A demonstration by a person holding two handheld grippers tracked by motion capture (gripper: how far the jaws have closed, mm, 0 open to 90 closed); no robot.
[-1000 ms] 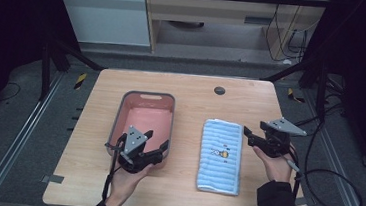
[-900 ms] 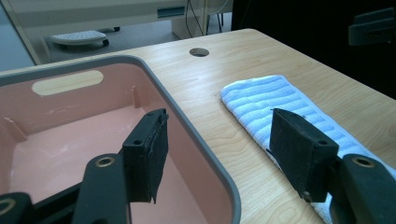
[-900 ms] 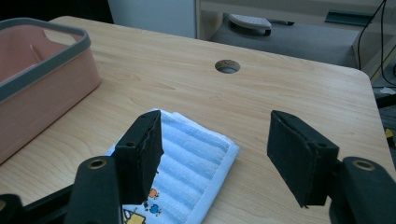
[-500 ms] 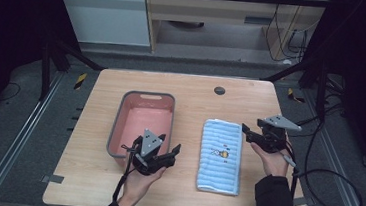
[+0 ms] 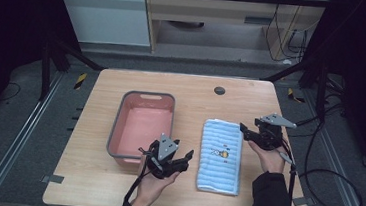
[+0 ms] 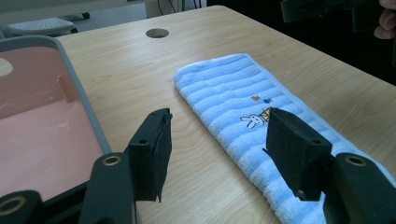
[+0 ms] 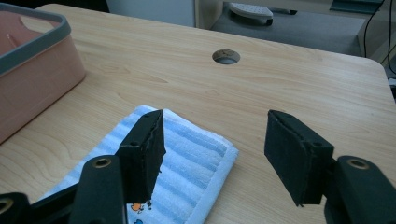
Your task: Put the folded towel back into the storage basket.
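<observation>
I am working at a light wooden counter (image 5: 192,91) with rounded corners and a round cable hole (image 5: 219,90) near its far edge. Dark carpeted floor (image 5: 15,103) is surrounding it, with metal rails (image 5: 14,138) running along both sides and pale cabinets (image 5: 103,15) standing beyond.

A folded blue striped towel (image 5: 221,155) is lying flat on the counter, right of centre, lengthwise away from me. A pink basin with a grey rim (image 5: 141,124) is sitting just left of it, apart from the towel.

My left tongs (image 5: 178,159) are hovering between the basin's near corner and the towel's near left edge. Their jaws are standing apart, having just been closing slightly, with nothing between the pads. My right tongs (image 5: 245,130) are hovering at the towel's far right corner, jaws apart and clamped on nothing. Cables (image 5: 325,175) are trailing from the right tongs over the counter edge. Nothing is blocking either approach to the towel.

The left gripper view is showing a small rabbit print (image 6: 254,120) on the towel, one jaw over bare wood and the other over the towel's edge. The right gripper view is showing the towel's far corner (image 7: 219,149) below and between the jaws, and the basin's side wall (image 7: 32,70).
</observation>
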